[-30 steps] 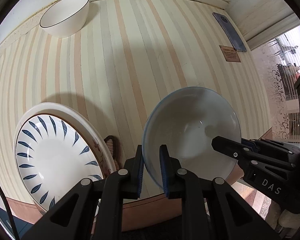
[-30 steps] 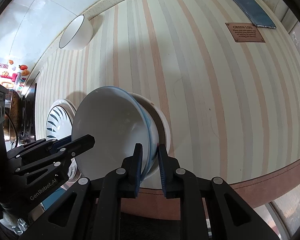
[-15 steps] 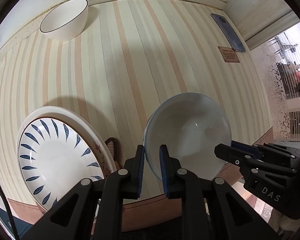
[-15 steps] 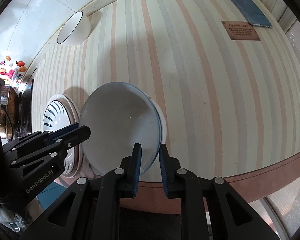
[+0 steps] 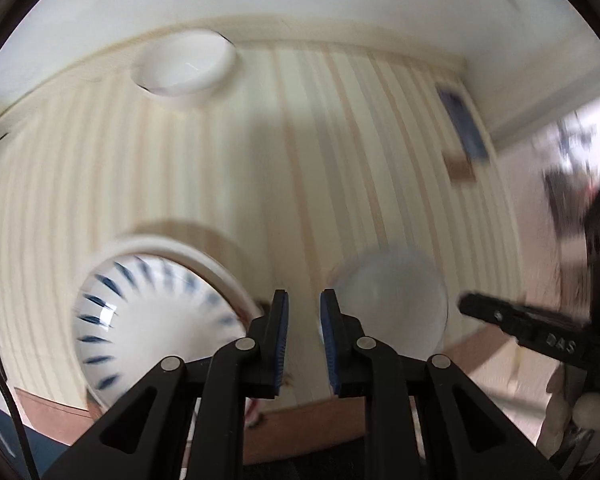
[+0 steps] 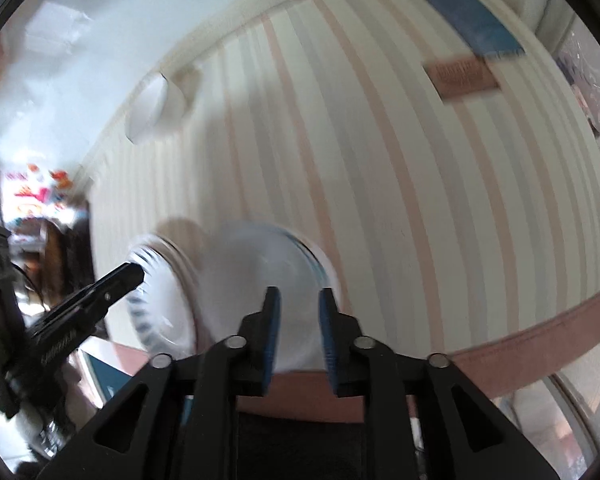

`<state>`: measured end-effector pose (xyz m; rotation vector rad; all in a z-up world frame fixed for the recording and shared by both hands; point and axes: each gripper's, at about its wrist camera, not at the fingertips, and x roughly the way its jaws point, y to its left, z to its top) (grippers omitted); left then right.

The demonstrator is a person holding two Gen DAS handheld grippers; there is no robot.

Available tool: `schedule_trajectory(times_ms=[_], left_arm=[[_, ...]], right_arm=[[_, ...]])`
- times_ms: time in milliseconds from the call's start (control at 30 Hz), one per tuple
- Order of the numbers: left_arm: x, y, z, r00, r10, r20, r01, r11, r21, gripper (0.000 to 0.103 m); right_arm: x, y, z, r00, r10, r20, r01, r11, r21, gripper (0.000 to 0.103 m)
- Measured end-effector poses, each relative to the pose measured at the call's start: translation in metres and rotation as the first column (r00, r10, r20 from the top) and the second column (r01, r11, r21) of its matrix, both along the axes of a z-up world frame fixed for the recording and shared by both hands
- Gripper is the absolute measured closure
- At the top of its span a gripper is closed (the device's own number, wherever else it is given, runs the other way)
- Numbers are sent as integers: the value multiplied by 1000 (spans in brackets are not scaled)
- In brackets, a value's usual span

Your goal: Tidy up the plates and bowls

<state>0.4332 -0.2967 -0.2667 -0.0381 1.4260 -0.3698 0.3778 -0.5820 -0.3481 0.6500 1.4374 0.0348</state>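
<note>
The light blue-rimmed bowl (image 5: 392,300) (image 6: 260,264) rests near the table's front edge, seemingly nested in a white dish below it, though blur hides the detail. My left gripper (image 5: 303,300) is open just left of the bowl, with nothing between its fingers. My right gripper (image 6: 298,300) is open at the bowl's near rim and does not grip it. A white plate with blue leaf marks (image 5: 152,312) (image 6: 156,304) lies on a larger plate to the left. A white bowl (image 5: 184,66) (image 6: 152,108) stands at the far edge by the wall.
The striped tablecloth (image 5: 300,160) covers the table. A blue phone (image 5: 464,120) (image 6: 472,20) and a brown label (image 5: 460,166) (image 6: 464,76) lie at the far right. The table's front edge (image 6: 540,344) runs just below both grippers. Both views are motion-blurred.
Both grippers were shut on the blue-rimmed bowl's rim; now both have opened and let it go. Both cameras have pulled back and up, and the bowl rests lower on the table.
</note>
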Motion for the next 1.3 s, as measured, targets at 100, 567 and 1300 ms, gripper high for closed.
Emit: schedule_trajectory(times_ms=[100,567,1300], left_arm=[[37,35,13,993,116,23,-115,993,-30,83],[221,110,-61,946,324,-18,-322,944,67,83],[223,89,-89,974,226,-3,-226,974,34,89]], right_arm=[[31,9,23,998,14,64,-16,999,30,56],[254,125,-21,970,171,174,-160,984,-72,56],[275,147,-64,970,217,109,-206,973,-107,91]])
